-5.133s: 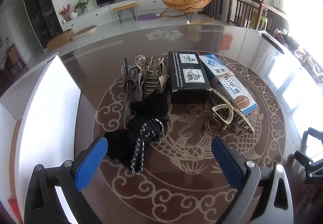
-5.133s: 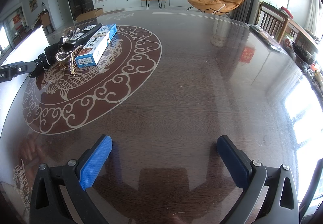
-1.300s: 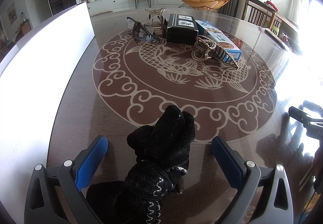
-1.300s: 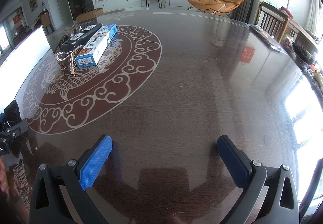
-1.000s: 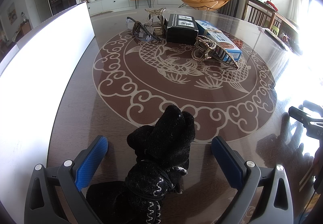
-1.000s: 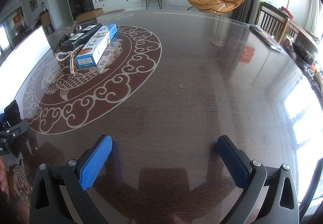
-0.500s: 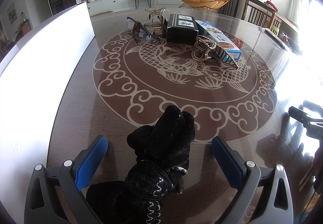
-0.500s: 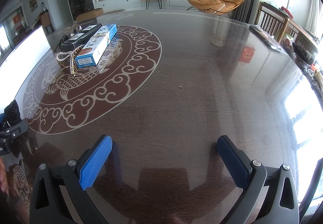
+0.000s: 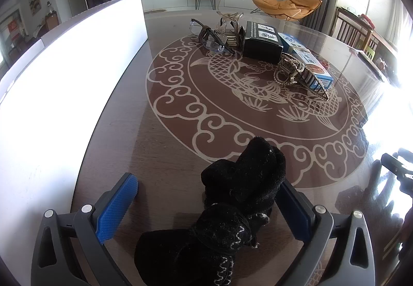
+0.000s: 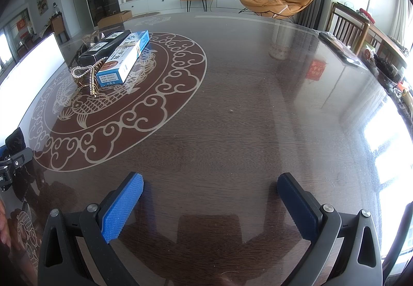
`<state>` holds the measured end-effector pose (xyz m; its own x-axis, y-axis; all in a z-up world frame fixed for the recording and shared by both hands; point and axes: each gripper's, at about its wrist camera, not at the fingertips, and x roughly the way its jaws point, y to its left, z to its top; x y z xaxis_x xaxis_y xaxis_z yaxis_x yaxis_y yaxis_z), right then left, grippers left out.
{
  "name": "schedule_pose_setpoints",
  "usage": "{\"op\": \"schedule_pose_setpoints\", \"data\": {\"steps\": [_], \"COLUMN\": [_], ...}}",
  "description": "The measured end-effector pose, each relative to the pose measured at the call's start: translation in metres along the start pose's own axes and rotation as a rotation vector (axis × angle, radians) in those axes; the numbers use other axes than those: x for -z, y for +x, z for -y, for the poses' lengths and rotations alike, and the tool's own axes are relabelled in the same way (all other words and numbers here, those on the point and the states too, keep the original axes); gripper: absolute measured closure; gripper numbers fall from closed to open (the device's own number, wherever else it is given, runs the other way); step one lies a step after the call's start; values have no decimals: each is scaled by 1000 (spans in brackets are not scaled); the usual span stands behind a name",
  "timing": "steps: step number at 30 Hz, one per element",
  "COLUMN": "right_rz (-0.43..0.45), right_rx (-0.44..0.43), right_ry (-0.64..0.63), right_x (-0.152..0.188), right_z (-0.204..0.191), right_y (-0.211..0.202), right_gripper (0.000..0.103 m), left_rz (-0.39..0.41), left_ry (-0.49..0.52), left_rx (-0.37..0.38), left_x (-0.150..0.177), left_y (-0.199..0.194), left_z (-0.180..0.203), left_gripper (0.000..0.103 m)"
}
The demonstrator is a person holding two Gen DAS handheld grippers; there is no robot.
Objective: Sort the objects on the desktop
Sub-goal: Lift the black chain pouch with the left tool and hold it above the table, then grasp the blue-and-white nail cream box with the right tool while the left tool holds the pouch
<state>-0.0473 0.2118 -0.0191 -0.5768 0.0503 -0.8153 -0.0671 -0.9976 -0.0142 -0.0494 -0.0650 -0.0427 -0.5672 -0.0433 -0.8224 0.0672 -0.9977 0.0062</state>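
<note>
The left gripper [image 9: 209, 204] hovers low over the dark glossy tabletop [image 9: 165, 146], jaws spread wide — a black fuzzy hair scrunchie with a silver-stitched band [image 9: 232, 208] lies between them, leaning against the right pad, well clear of the left one. Farther off, on the fish medallion, sit a black rectangular box [image 9: 262, 39], a blue-and-white carton [image 9: 304, 59], a rhinestone hair clip [image 9: 296, 72] touching the carton, and a pair of dark-framed glasses [image 9: 211, 38]. A tall white panel [image 9: 64, 66] stands along the left. The right gripper [image 10: 210, 204] rests above bare tabletop, jaws spread, holding nothing.
</note>
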Motion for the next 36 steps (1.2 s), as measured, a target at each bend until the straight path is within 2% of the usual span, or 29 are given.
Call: {"op": "schedule_pose_setpoints", "data": {"steps": [5, 8, 10, 13, 18, 22, 23, 26, 27, 28, 36], "right_rz": [-25, -59, -42, -65, -162, -228, -220, -179, -161, -142, -93], "right_rx": [-22, -149, -192, -228, -184, -145, -131, -96, -79, -89, -68], "right_ry": [12, 82, 99, 85, -7, -61, -76, -116, -133, -138, -92], "right_x": [-9, -48, -82, -130, -171, -173, -172, -171, -170, -168, -124], "right_z": [-3, -11, -29, -68, -132, -157, -160, -164, -164, -162, -111], "right_y": [8, 15, 19, 40, 90, 117, 119, 115, 112, 108, 77], "right_gripper": [0, 0, 0, 0, 0, 0, 1, 20, 38, 47, 50], "left_rz": [0, 0, 0, 0, -1, 0, 0, 0, 0, -1, 0], "left_ry": [-1, -1, 0, 0, 0, -1, -1, -1, -1, -1, -2], "left_rx": [0, 0, 0, 0, 1, 1, 1, 1, 1, 1, 1], "left_x": [0, 0, 0, 0, 0, 1, 1, 1, 1, 1, 1], "left_y": [1, 1, 1, 1, 1, 1, 1, 1, 1, 1, 1], "left_z": [0, 0, 0, 0, 0, 1, 1, 1, 1, 1, 2], "left_gripper": [0, 0, 0, 0, 0, 0, 0, 0, 0, 0, 0]}}
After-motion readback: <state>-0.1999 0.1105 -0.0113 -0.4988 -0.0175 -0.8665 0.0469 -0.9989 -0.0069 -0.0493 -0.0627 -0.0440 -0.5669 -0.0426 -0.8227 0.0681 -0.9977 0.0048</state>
